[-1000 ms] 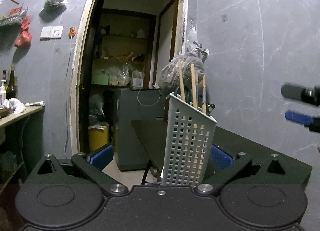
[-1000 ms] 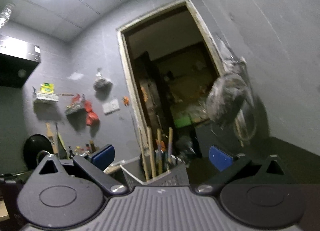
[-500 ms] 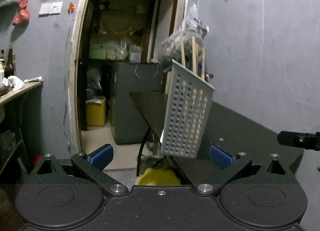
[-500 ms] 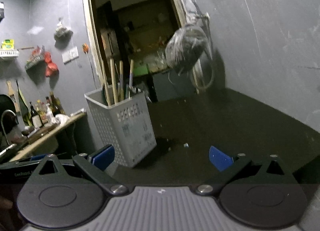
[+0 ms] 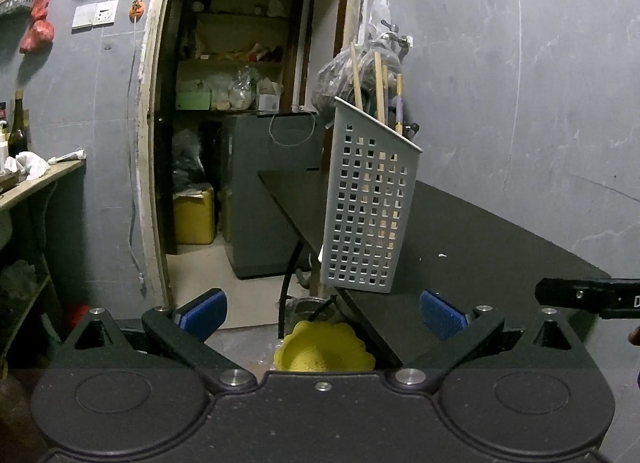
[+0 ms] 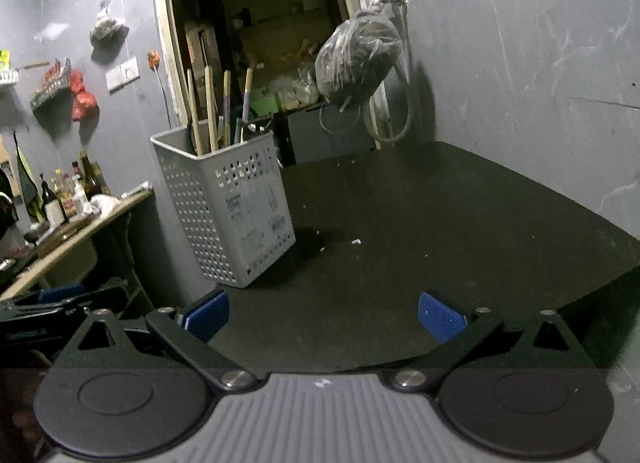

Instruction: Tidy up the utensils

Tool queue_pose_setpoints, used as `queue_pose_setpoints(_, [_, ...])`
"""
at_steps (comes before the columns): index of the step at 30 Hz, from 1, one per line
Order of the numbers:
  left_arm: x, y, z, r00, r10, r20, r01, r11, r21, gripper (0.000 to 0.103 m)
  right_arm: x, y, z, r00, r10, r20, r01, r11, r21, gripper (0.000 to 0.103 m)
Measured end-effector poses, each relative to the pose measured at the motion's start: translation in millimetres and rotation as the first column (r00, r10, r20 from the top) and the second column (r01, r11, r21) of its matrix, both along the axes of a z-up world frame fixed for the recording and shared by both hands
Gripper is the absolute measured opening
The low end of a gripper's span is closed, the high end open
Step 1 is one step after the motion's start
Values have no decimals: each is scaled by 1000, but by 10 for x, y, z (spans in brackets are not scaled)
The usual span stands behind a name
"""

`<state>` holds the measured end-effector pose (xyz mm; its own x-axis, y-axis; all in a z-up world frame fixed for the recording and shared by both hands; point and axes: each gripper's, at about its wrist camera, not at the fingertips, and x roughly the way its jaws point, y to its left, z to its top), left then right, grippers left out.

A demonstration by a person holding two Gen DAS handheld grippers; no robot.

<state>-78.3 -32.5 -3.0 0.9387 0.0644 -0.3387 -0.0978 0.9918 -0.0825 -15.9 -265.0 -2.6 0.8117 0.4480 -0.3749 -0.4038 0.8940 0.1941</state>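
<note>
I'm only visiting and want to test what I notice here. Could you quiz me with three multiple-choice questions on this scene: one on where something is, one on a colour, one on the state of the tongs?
1. Where is the basket?
A. near the table's left edge
B. on the floor
C. hung on the wall

2. What colour are the pads of the right tongs?
A. red
B. blue
C. white

3. How are the left tongs?
A. shut on the basket
B. shut on a stick
C. open, holding nothing

Answers: 1 A, its base rests on the dark top by the edge. 2 B, both pads show blue. 3 C, the pads stand wide apart with nothing between them.
</note>
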Motion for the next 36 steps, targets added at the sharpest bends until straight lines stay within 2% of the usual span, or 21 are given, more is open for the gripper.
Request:
queue_pose_setpoints(5, [26,-1,0,1000,-3,-8,3,1000,3,102,27,69,-14,1000,-1,-14,1,999,-43,103])
queue_pose_setpoints(36, [45,-25,-23,1000,-2,-15,3,1000,19,102,128,76,-65,998,-10,-67,6,998,-63,103])
